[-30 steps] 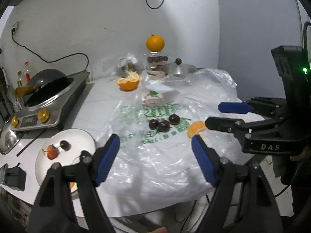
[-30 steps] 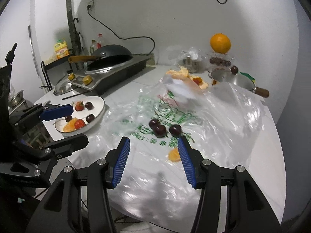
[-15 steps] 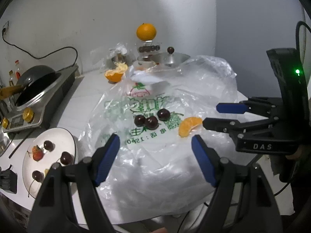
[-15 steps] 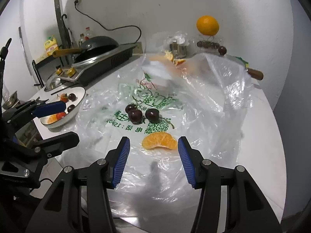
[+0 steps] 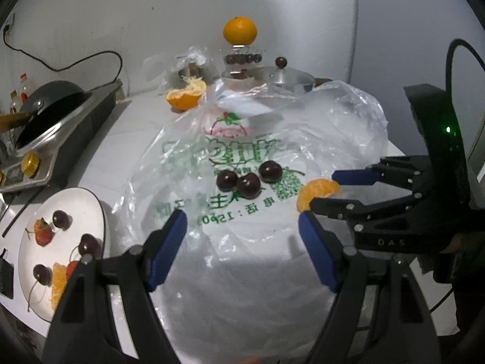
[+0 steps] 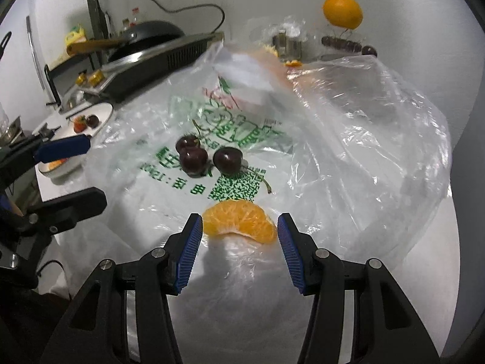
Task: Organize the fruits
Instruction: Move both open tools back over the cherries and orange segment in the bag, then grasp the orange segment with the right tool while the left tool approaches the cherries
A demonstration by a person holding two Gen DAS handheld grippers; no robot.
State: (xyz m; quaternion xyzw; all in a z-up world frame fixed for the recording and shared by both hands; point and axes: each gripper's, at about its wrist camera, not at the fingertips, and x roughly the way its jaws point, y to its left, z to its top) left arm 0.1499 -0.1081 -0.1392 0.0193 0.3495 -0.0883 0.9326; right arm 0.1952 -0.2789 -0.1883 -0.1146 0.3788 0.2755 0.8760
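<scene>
A: Nearest? Right gripper (image 6: 239, 232), jaws released, straddling the orange segment (image 6: 239, 223) on the plastic bag (image 6: 348, 151). Contact unclear.
B: Left gripper (image 5: 242, 236)?
A: Jaws spread, nothing held, above the bag.
B: Beyond?
A: Three cherries (image 5: 248, 179) on the print; plate (image 5: 75, 200) left on the desk, part cut off. Far whole orange (image 5: 240, 30); what's beneath is hard to make out.

You had a peeled orange segment (image 6: 239, 222) lying flat just in front of three dark cherries (image 6: 195, 158), clustered touching on the plastic bag (image 6: 348, 139).
</scene>
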